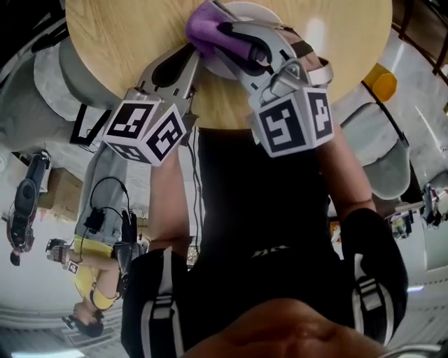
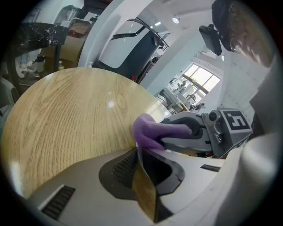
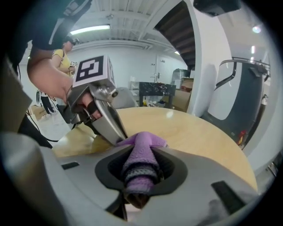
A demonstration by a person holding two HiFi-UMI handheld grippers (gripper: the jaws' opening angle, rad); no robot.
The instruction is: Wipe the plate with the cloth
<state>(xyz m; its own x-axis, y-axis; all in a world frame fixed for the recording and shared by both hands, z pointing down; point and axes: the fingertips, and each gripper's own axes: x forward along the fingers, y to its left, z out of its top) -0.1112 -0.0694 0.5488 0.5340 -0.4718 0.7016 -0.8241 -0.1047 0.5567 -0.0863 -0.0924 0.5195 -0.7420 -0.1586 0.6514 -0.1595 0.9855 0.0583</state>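
Note:
A white plate (image 1: 246, 10) lies at the near edge of the round wooden table (image 1: 126, 35). My right gripper (image 1: 234, 38) is shut on a purple cloth (image 1: 208, 29) and holds it over the plate's left part. The cloth (image 3: 141, 159) bulges out between the jaws in the right gripper view. My left gripper (image 1: 194, 56) reaches the plate's near-left rim. In the left gripper view its jaws are closed on a thin pale plate edge (image 2: 138, 154), with the cloth (image 2: 148, 128) just beyond. Most of the plate is hidden by the cloth and grippers.
Grey chairs stand at the table's left (image 1: 42, 77) and right (image 1: 381, 140). A yellow object (image 1: 383, 80) sits on the floor at the right. A person in yellow (image 1: 91, 280) and a cardboard box (image 1: 59, 189) are off to the left.

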